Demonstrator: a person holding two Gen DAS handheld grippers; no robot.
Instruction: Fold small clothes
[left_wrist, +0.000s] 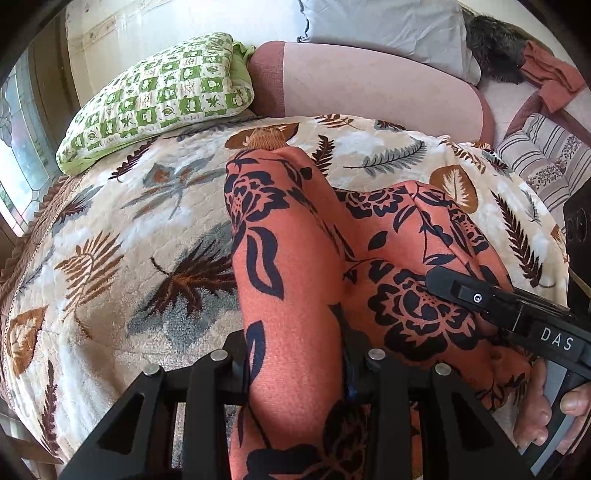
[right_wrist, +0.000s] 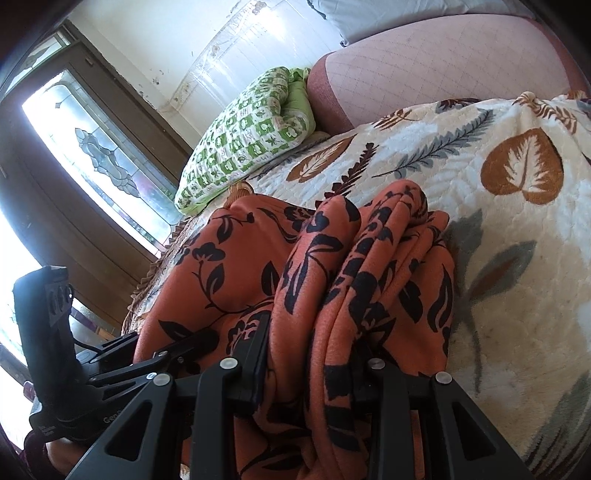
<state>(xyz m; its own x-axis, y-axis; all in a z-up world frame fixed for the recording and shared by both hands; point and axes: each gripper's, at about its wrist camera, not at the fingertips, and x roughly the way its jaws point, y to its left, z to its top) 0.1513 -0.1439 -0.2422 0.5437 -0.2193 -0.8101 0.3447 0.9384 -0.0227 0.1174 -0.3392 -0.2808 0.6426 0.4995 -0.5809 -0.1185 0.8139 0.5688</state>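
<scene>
Garment (left_wrist: 295, 295) — orange knit with black floral print — lies bunched on the leaf-patterned bed cover (left_wrist: 110, 240). Soft, light, limp; it sags unless held by gathered edges. Left gripper (left_wrist: 295, 369) and right gripper (right_wrist: 314, 369) each have jaws clamped on a fold.

This is a bedroom in a home: a bed (left_wrist: 110, 229) with leaf-patterned blanket, pillows (left_wrist: 159, 96) and a stained-glass window (right_wrist: 99, 147).

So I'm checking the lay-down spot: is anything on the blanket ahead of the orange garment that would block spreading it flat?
Nothing visible does. The orange black-flowered garment lies over bare leaf-print blanket; the green checked pillow sits beyond it at the far edge.
</scene>
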